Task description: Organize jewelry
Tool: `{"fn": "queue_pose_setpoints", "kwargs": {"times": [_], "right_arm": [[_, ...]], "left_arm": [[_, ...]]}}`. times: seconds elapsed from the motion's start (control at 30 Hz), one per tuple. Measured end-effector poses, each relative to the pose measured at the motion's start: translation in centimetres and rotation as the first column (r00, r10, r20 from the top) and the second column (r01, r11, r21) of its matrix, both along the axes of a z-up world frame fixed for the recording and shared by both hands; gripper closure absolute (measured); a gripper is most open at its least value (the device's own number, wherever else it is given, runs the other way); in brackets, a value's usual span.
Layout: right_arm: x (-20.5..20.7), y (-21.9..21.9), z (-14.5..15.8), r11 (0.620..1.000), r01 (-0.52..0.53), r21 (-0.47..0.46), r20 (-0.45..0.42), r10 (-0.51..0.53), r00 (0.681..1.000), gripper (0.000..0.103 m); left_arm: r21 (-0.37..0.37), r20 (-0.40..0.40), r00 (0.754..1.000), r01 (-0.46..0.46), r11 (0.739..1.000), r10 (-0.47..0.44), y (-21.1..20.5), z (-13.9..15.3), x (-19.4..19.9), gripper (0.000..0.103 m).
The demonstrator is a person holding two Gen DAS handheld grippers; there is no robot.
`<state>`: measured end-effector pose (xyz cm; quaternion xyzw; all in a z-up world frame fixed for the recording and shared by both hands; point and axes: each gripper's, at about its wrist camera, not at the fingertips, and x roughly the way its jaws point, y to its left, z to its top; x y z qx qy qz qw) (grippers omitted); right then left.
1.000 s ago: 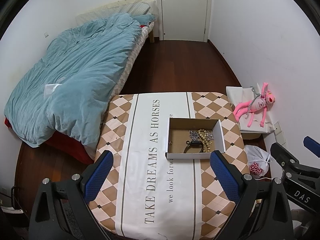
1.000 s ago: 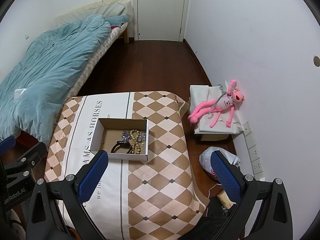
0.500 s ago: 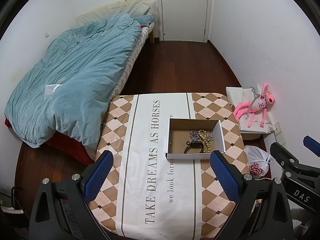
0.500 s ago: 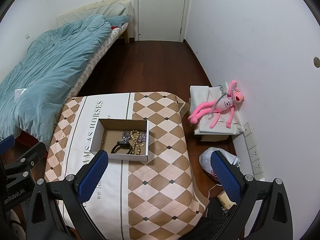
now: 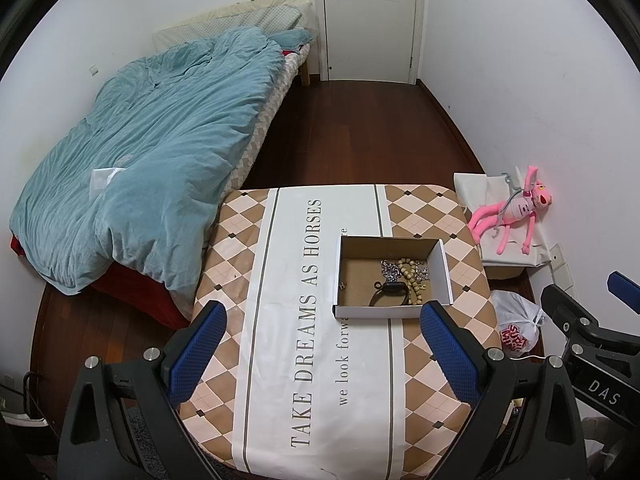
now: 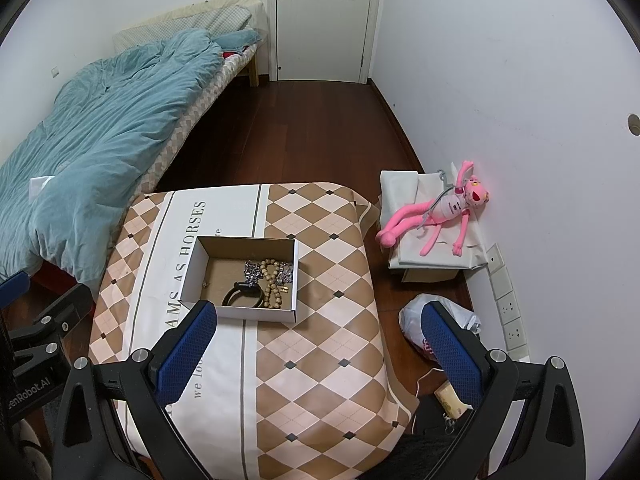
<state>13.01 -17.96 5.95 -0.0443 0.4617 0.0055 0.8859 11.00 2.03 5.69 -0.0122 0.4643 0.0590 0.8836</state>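
Change since earlier frames: almost none; both views hold nearly the same framing, and the box contents lie as before.
Left gripper [image 5: 320, 332]: jaws spread wide, nothing between the blue pads; it hovers above the near part of the table.
Right gripper [image 6: 316, 334]: jaws likewise spread wide and empty; it hangs over the near right part of the table, and part of it shows at the right edge of the left wrist view.
Table [image 5: 280, 380]: covered by a diamond-patterned cloth with a printed white band down the middle.
Cardboard box [image 5: 338, 276]: open, shallow, resting on the cloth toward the right of the white band.
Bead bracelet [image 5: 412, 280]: tan beads, inside the box toward its right side.
Silver chain [image 5: 390, 269]: inside the box, touching the beads on their left; more silver links show on their right.
Black band [image 5: 390, 292]: inside the box, at the near wall, touching the beads.
Small charm [image 5: 343, 285]: inside the box, apart from the others, near the left wall; too small to identify.
Task progress: judged near its end, since all visible jewelry lies inside the box and none shows on the cloth; the pieces overlap, so sorting them may remain.
Position relative to tools: the box lies ahead of both grippers, apart from the pads, centred between the left gripper's fingers and nearer the right gripper's left finger.
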Motion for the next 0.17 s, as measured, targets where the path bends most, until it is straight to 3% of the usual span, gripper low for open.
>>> {"fn": "queue_pose_setpoints", "kwargs": {"times": [0.17], "right_arm": [[-0.02, -0.05, -0.01, 1.000, 0.000, -0.002, 0.001, 0.000, 1.000, 0.000]], "left_arm": [[0.006, 0.009, 1.000, -0.005, 1.000, 0.005, 0.10, 0.09, -0.03, 0.004]]}}
